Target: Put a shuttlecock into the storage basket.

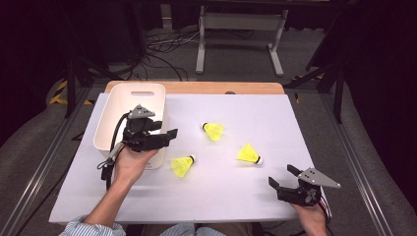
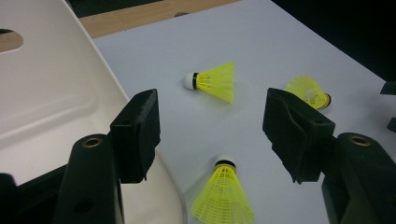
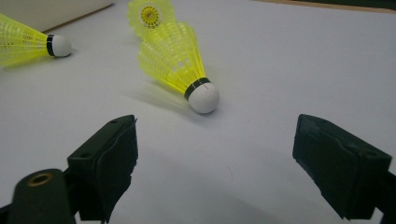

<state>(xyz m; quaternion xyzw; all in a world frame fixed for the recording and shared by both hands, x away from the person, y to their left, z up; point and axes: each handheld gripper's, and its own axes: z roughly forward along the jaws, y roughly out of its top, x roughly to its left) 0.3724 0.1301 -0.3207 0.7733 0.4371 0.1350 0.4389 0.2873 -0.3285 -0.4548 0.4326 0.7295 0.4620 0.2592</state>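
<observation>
From the high view, three yellow shuttlecocks lie on the white sheet that covers the tabletop (image 1: 147, 196): the near-left shuttlecock (image 1: 183, 165) just beside the near corner of one white bin (image 1: 115, 108), the far shuttlecock (image 1: 213, 131) toward the middle of the sheet, and the right shuttlecock (image 1: 248, 154) between the other two and the near right edge. Two grippers are in hand. The left gripper (image 1: 169, 135) hangs over the bin's right wall, its fingers spread and pointing toward the shuttlecocks with nothing between them; the right gripper (image 1: 282, 176) sits low near the sheet's near right corner, its fingers also spread and bare. In the left gripper view, the left gripper (image 2: 211, 135) has its two black fingers (image 2: 140, 135) wide apart, the bin's rim (image 2: 70, 93) curving under the left one, and all three shuttlecocks lie ahead on the sheet: one close below (image 2: 223, 196), one farther off on its side (image 2: 215, 81), one at the right, partly hidden by the right finger (image 2: 306, 89). In the right gripper view, the right gripper (image 3: 215, 158) shows two fingers (image 3: 107, 163) standing open over bare sheet, with one shuttlecock (image 3: 180, 63) just ahead, its white cork toward the camera; a second (image 3: 28, 39) lies at the left, and a third (image 3: 150, 14), behind the first, seems to face the camera skirt-first, though it is partly hidden.
</observation>
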